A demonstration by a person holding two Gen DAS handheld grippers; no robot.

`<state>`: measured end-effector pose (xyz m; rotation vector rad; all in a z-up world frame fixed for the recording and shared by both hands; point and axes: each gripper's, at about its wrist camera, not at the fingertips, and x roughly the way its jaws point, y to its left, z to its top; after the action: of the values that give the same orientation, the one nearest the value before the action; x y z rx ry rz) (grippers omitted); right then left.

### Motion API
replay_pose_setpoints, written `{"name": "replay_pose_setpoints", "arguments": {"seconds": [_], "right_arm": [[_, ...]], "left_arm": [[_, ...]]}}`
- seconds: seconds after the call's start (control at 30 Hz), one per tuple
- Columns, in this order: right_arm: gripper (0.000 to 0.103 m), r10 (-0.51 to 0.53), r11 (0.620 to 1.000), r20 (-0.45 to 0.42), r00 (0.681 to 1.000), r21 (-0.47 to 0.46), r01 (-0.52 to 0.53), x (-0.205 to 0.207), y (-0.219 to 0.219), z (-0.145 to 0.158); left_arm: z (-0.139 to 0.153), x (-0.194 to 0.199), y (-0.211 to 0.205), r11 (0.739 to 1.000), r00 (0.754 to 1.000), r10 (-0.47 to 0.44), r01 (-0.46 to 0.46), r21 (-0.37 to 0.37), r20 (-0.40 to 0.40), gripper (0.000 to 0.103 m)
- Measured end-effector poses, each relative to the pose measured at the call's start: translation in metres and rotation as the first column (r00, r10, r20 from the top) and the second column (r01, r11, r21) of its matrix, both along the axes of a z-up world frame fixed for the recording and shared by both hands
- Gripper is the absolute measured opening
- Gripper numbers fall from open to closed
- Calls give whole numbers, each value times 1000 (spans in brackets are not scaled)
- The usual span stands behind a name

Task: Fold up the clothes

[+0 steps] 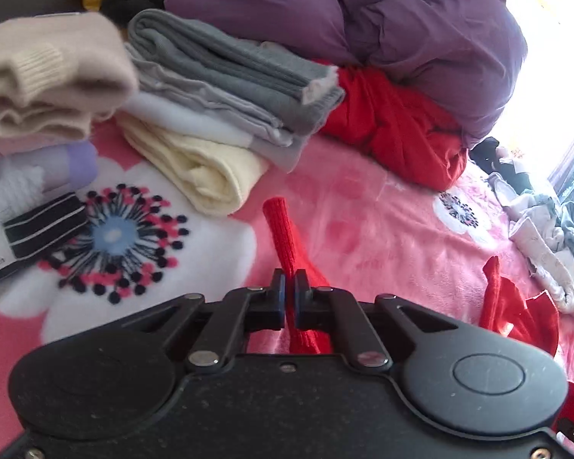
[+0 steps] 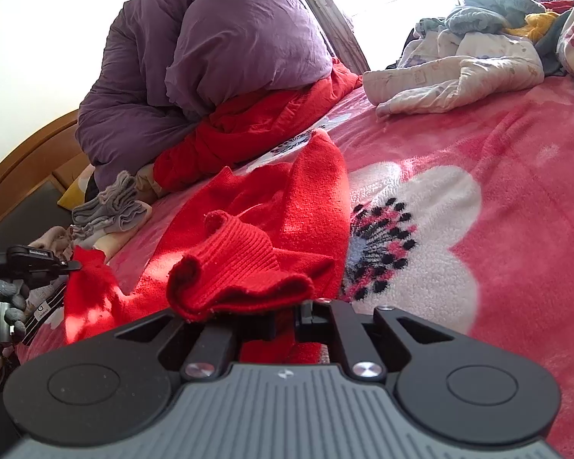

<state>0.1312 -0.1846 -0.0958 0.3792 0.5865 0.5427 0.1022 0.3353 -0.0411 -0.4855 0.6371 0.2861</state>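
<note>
On pink floral blanket [image 2: 516, 199] (sunlit), folded clothes [image 1: 210, 88] stacked.

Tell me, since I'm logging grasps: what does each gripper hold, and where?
Both hold the red sweater: left gripper pinches a ribbed cuff, right gripper a ribbed edge.

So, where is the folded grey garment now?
In the left wrist view the folded grey garment lies upper left, on top of a stack with white and cream clothes, between the beige sweater and the purple duvet.
</note>
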Motion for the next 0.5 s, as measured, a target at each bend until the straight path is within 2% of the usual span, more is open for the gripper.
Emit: {"name": "replay_pose_setpoints", "arguments": {"seconds": [0.07, 0.1, 0.13, 0.23, 0.33, 0.43, 0.5], "right_arm": [[11, 0, 1000, -1, 1000, 1, 0, 0, 0, 0], [11, -1, 1000, -2, 1000, 1, 1, 0, 0, 0], [11, -2, 1000, -2, 1000, 2, 2, 0, 0, 0], [11, -11, 1000, 0, 1000, 7, 11, 0, -2, 1], [11, -13, 1000, -3, 1000, 13, 13, 0, -3, 1], [11, -10, 1000, -5, 1000, 14, 10, 0, -2, 1], [11, -9, 1000, -7, 1000, 16, 9, 1, -2, 1]], "left_arm": [[-17, 10, -4, 998, 995, -2, 8, 55, -104, 5], [-26, 16, -7, 996, 987, -6, 20, 83, -160, 9], [-30, 16, -9, 993, 984, -1, 22, 114, -176, 15], [-25, 12, -16, 981, 983, 64, -31, 191, -170, 31], [-7, 10, -34, 952, 985, 86, -38, 305, -149, 31], [14, 17, -62, 943, 995, -18, 50, 329, -100, 31], [21, 30, -84, 941, 990, -115, 136, 310, -85, 31]]}}
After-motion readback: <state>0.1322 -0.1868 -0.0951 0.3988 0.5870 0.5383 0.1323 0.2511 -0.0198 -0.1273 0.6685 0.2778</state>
